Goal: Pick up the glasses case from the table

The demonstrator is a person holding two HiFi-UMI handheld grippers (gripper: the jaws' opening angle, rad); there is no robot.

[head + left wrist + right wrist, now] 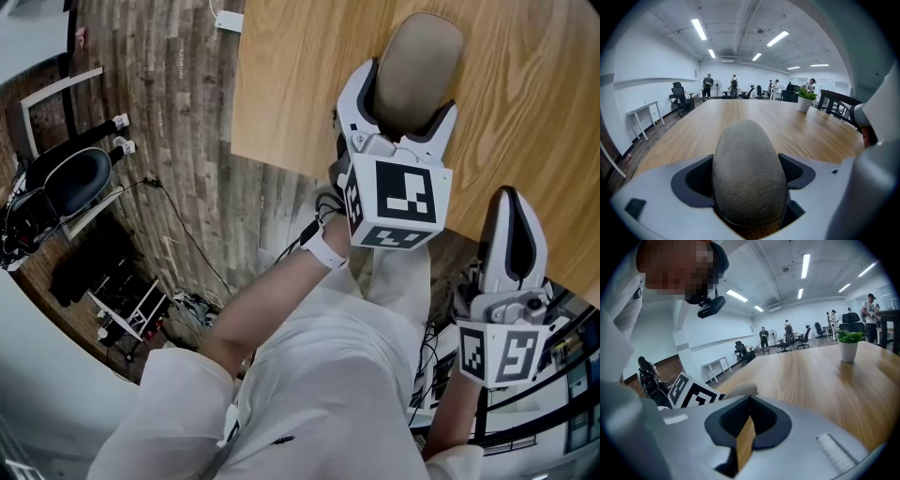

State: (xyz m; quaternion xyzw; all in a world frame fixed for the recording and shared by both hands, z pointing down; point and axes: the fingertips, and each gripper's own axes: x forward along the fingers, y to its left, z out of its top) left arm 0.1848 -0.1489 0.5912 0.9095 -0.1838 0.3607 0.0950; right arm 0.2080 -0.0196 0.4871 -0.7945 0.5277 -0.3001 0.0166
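Note:
The glasses case (419, 70) is a grey-beige, felt-like oval. My left gripper (405, 101) is shut on it, the dark pads pressing on both its sides, over the near edge of the wooden table (300, 84). In the left gripper view the glasses case (747, 173) fills the space between the jaws and points out along the table (811, 136). My right gripper (512, 202) hangs lower and to the right, jaws together and empty. In the right gripper view only a thin slit shows between the right gripper's (749, 425) pads, and the case's end (740, 390) peeks out at the left.
A potted plant (848, 345) stands far down the long table. Office chairs (66, 183) and cables lie on the plank floor to the left. Several people stand at the far end of the room (733, 84).

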